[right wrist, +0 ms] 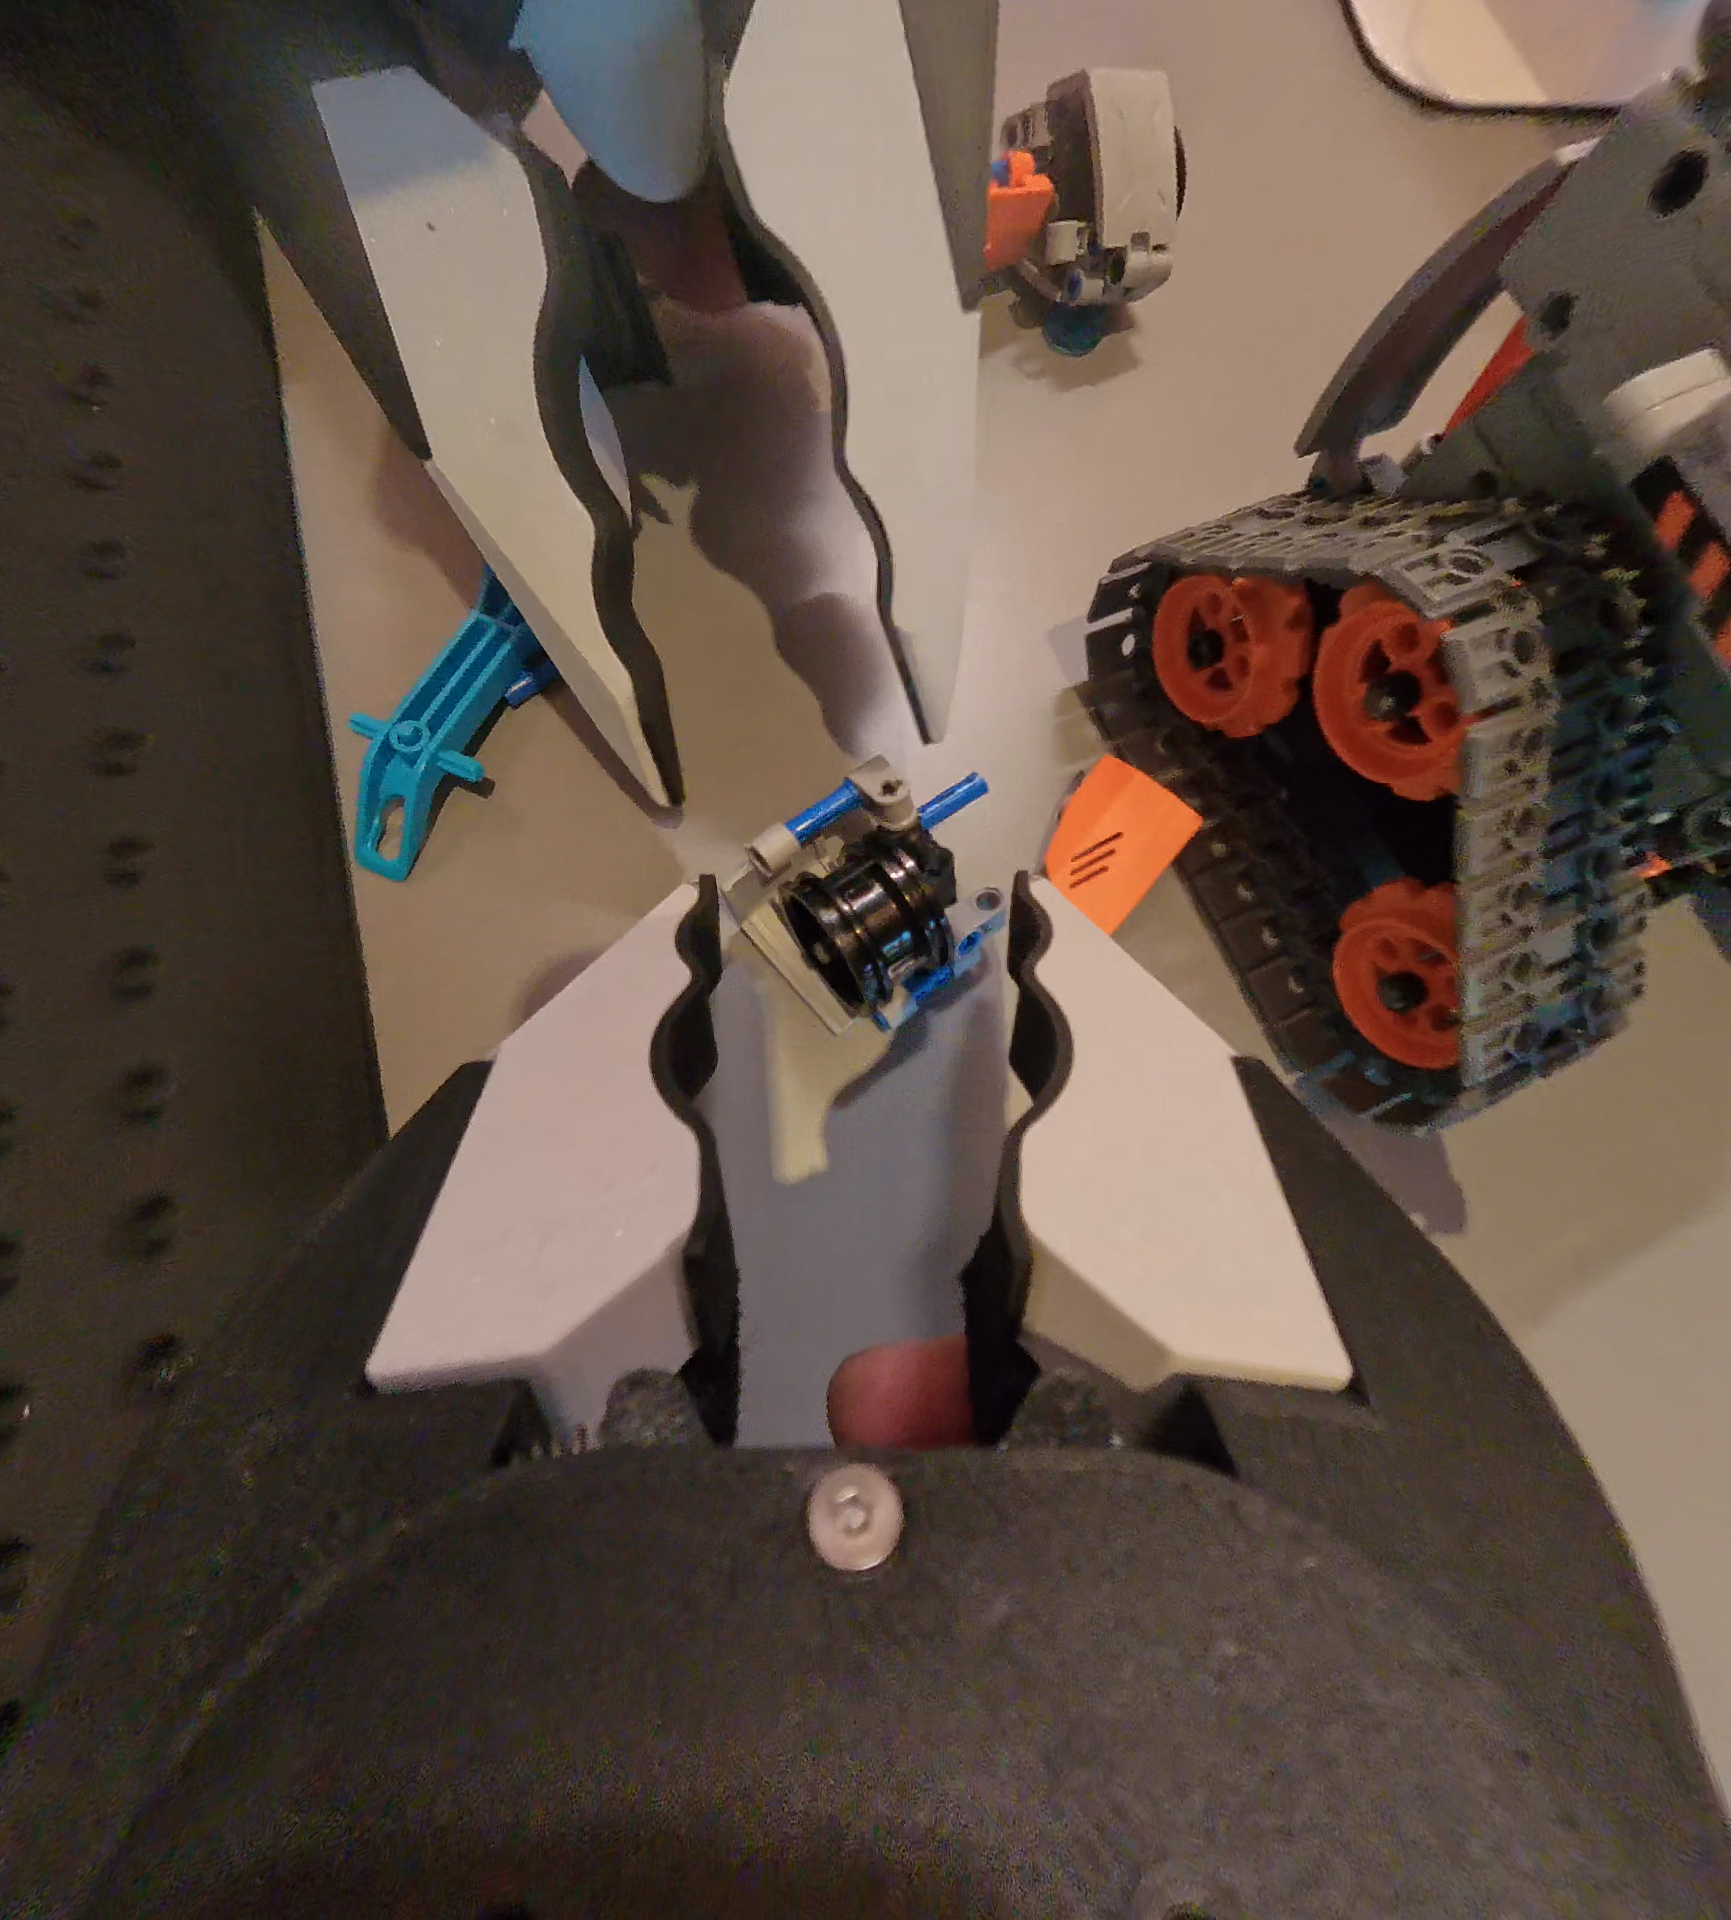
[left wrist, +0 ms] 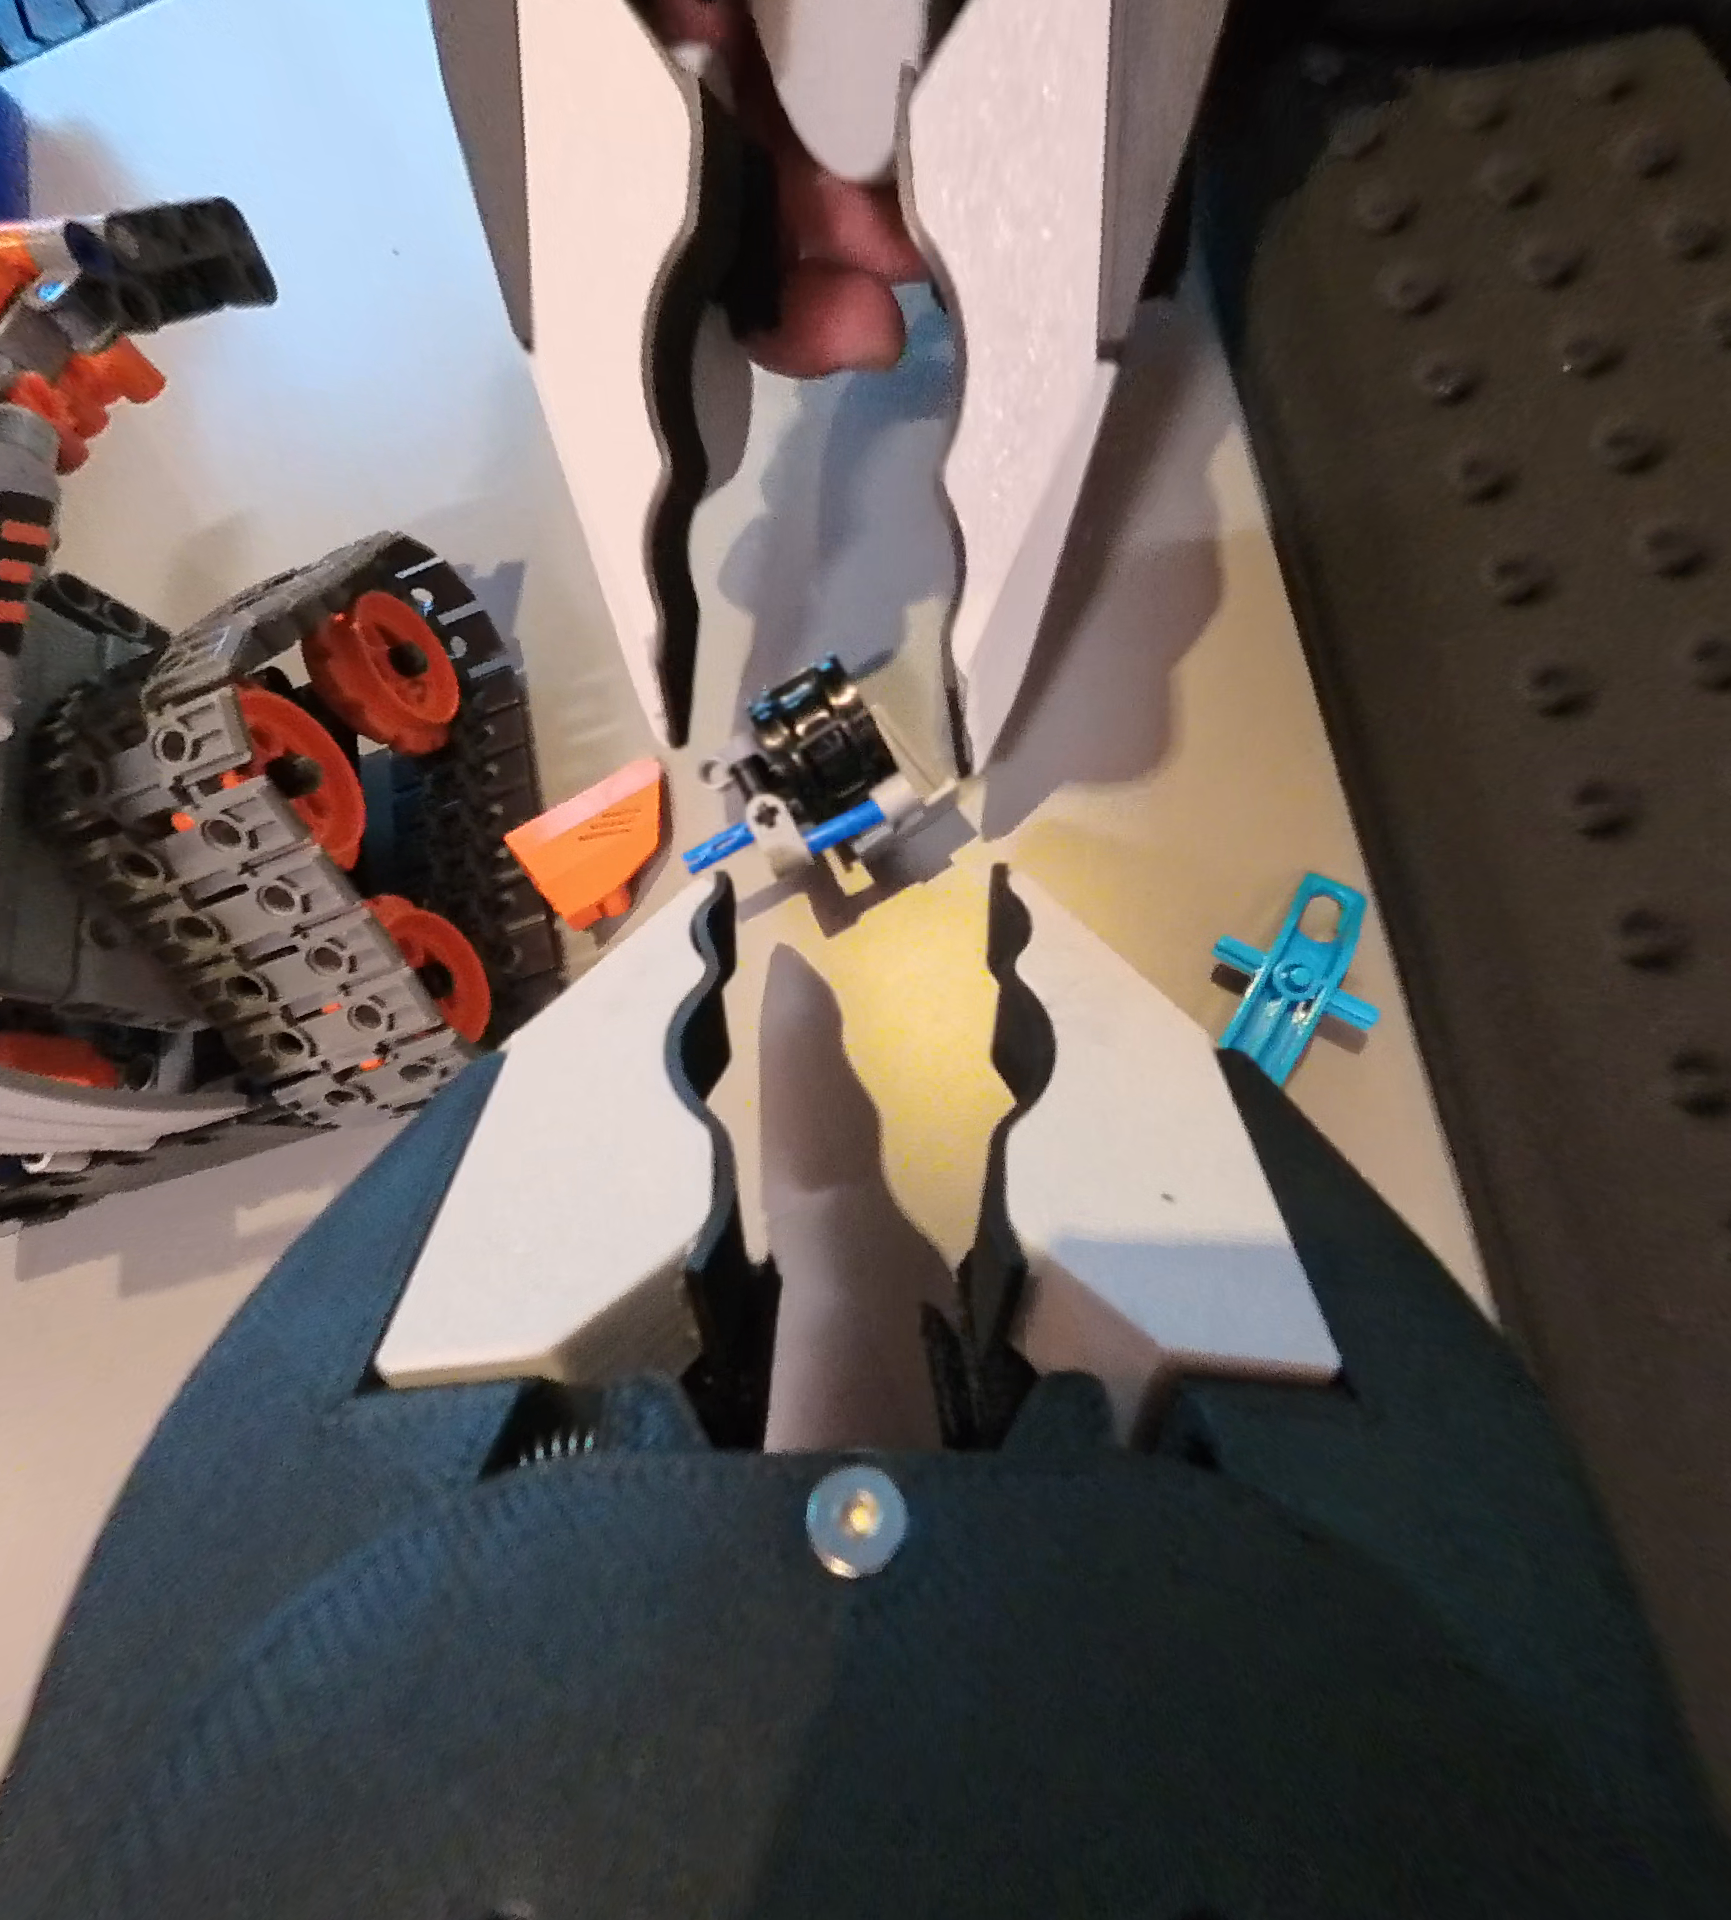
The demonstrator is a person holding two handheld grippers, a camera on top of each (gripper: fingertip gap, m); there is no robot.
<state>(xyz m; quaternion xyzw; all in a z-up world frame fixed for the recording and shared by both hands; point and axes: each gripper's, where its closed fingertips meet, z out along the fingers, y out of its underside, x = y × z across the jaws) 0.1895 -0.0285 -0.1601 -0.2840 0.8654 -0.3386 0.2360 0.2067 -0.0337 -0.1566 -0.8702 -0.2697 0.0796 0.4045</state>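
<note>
just left of the small wheel piece [left wrist: 819, 769] on the counter [left wrist: 269, 416] sit an orange wedge [left wrist: 591, 842] and a tracked toy [left wrist: 248, 831]. the wheel piece looks light, stiff, snap-jointed; its grey frame seems the best hold. left tool [left wrist: 856, 883] and right tool [right wrist: 856, 894] gape wide around it, not touching. right of it lies a teal strut [left wrist: 1292, 966].

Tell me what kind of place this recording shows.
Probably a hobby or workshop tabletop for building-brick models: a tracked model with orange wheels, a small black wheel assembly, and a loose teal piece.
</note>
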